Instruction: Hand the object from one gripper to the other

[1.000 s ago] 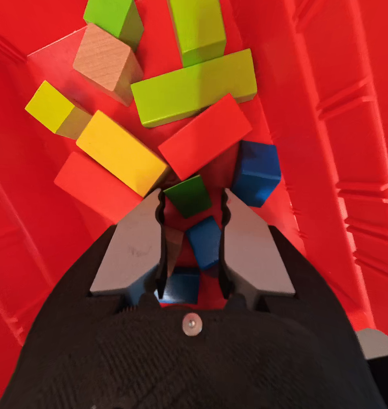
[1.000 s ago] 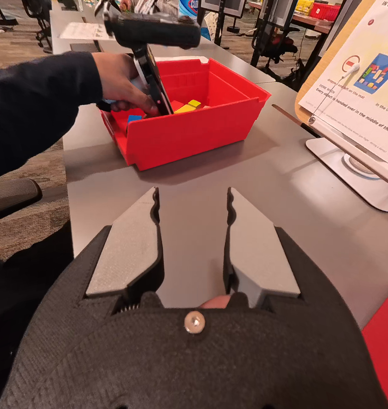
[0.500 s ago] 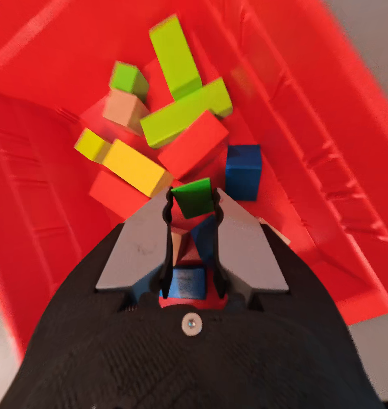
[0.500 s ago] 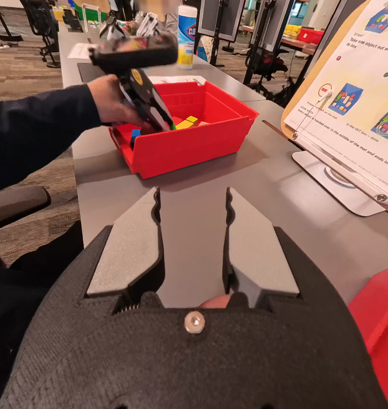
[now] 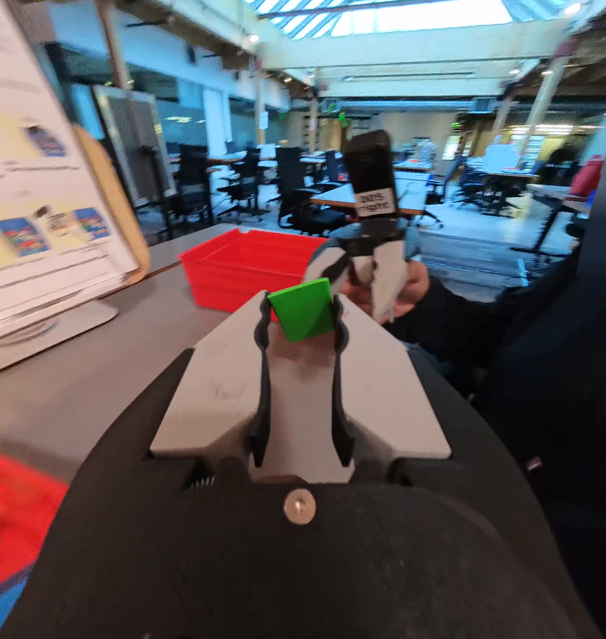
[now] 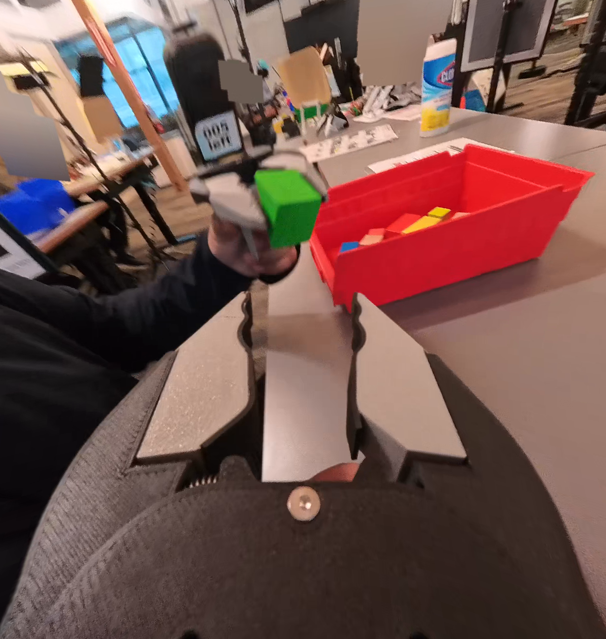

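I count two claws: my left claw (image 5: 301, 311), which holds one green block (image 5: 303, 309) between its pads, and my right claw (image 6: 301, 314), spread apart with nothing between the fingers. There are two red bins: one (image 5: 239, 269) ahead of my left claw, and one (image 6: 450, 242) ahead and right of my right claw, with about six blocks that I can see inside. One white canister (image 6: 437, 86) stands far behind it.

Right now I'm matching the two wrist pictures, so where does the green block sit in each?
Left wrist view: green block at centre, clamped between the left gripper fingertips.
Right wrist view: upper centre-left, held in the air.
Shared landmark: the grey table.
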Available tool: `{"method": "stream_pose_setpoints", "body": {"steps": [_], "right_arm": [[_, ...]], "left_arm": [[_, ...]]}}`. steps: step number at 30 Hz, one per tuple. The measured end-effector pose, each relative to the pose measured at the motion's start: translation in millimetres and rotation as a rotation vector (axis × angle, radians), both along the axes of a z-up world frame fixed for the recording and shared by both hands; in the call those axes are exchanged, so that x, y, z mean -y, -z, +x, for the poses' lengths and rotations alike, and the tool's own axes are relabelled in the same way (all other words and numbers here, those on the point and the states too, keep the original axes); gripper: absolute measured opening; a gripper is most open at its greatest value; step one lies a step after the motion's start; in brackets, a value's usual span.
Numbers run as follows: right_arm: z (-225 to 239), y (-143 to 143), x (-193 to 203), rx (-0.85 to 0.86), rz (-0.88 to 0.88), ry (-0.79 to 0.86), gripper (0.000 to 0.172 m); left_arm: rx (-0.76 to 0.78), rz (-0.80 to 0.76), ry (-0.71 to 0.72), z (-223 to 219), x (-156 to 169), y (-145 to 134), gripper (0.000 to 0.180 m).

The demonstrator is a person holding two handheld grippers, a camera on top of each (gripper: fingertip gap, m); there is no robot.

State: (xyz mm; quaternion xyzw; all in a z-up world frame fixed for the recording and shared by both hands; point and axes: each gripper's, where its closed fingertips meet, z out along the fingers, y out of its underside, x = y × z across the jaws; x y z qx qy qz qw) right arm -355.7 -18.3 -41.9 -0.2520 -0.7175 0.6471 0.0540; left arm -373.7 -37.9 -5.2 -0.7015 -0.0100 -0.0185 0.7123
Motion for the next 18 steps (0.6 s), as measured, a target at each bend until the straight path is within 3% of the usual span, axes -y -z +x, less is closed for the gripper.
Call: {"method": "stream_pose_setpoints", "body": {"steps": [6,13,18], "right_arm": [[24.2,-26.8,-7.3,0.045,-0.186,-0.144,0.041],[37.4,-26.1,-4.5,0.086,-0.240,-0.204,0.038],[49.5,-29.0,-7.0,0.302,-0.413,-0.357,0.038]], "left_arm": [[0.019,0.137,0.256,50.6,-20.2,-1.6,0.031],[-0.036,0.196,0.247,57.8,-29.0,-2.7,0.031],[-0.188,0.160,0.243,67.7,-30.0,2.0,0.031]]}}
